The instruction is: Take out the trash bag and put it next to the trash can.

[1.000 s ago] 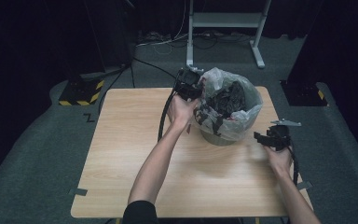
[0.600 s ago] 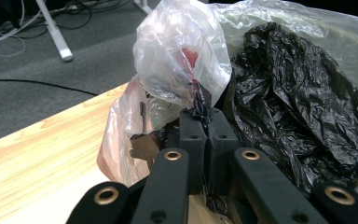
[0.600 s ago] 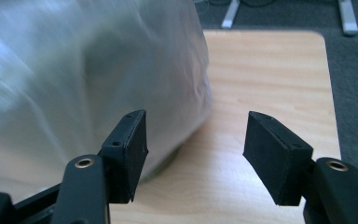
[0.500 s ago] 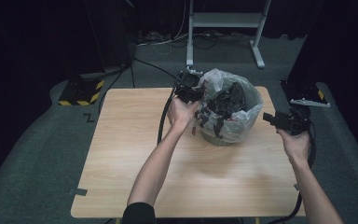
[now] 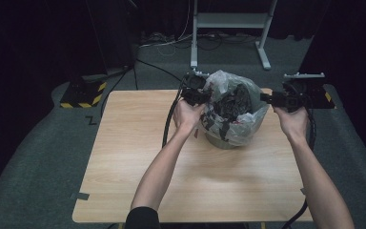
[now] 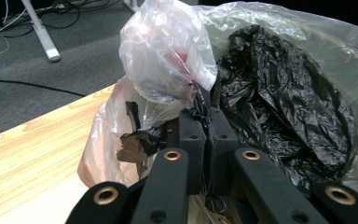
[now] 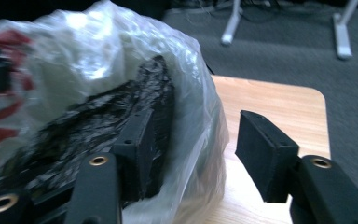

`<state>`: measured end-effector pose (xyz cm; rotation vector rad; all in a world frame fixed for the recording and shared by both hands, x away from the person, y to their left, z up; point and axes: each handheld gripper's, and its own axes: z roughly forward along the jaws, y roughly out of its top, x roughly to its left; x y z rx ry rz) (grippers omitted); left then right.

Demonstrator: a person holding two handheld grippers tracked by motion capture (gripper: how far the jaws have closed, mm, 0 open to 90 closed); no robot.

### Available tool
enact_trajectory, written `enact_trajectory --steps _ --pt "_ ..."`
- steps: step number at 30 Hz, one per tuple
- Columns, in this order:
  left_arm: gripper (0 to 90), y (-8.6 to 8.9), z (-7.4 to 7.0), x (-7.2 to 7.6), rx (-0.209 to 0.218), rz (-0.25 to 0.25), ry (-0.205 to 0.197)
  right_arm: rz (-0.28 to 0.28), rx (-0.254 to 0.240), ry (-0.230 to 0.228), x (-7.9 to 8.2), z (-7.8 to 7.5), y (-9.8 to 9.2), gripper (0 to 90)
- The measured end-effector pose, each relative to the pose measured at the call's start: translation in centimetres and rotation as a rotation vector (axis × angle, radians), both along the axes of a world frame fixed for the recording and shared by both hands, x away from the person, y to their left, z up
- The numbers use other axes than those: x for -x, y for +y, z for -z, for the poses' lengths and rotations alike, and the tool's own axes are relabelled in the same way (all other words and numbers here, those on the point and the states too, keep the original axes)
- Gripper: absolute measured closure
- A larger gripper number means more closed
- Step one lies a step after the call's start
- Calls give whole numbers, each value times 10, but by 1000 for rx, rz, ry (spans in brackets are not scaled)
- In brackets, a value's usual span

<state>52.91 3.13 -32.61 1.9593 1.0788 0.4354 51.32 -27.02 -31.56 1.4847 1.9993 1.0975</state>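
Plastic fills the far middle of the light wooden table (image 5: 138,157): a clear, crinkled plastic bag (image 5: 248,126) lines a round grey bin (image 5: 219,142) and bulges over its rim, with crumpled black plastic film (image 5: 233,102) stuffed inside it.

The left gripper (image 5: 196,95) sits at the bag's left edge, the person's left hand (image 5: 186,117) just behind it. In the left gripper view its two black jaws stand pressed together, pinching a gathered fold of the clear bag (image 6: 168,60) that rises above the tips, with red print showing through the film. A thin strand of the black film (image 6: 284,93) also runs between the pads. The wrinkled black mass lies just to the right of the jaws, inside the bag's mouth.

The right gripper (image 5: 271,98) is held above the table's right far corner, level with the top of the bag and just beside its right edge, carried by the right hand (image 5: 293,121). Its jaws have just been closing but are still spread apart. In the right gripper view (image 7: 200,154) one jaw lies against the bag's side while the other stands clear over the bare table top, and the bulging edge of the bag (image 7: 196,121) reaches into the gap without being pinched.
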Motion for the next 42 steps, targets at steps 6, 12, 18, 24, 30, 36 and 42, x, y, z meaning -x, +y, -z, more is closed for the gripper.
enact_trajectory --steps 6,12,18,24,30,36,42 --pt "868 -3 -1 2 2 14 -6 8 70 54 -13 5 7 670" --pt "862 -7 -5 3 12 32 -18 -7 109 27 -11 1 9 876" --pt "854 -14 -5 4 27 57 -20 -52 109 20 -10 -6 18 900" --pt "842 -23 -7 5 45 104 -19 -115 80 9 -8 -15 32 900" --pt "785 -36 -4 6 33 171 -25 -172 63 20 -9 -19 51 900" --pt "639 -41 -1 5 53 224 -9 -205 58 28 -11 -19 68 900" --pt "465 -44 2 6 63 260 0 -241 53 39 -13 -16 85 900"
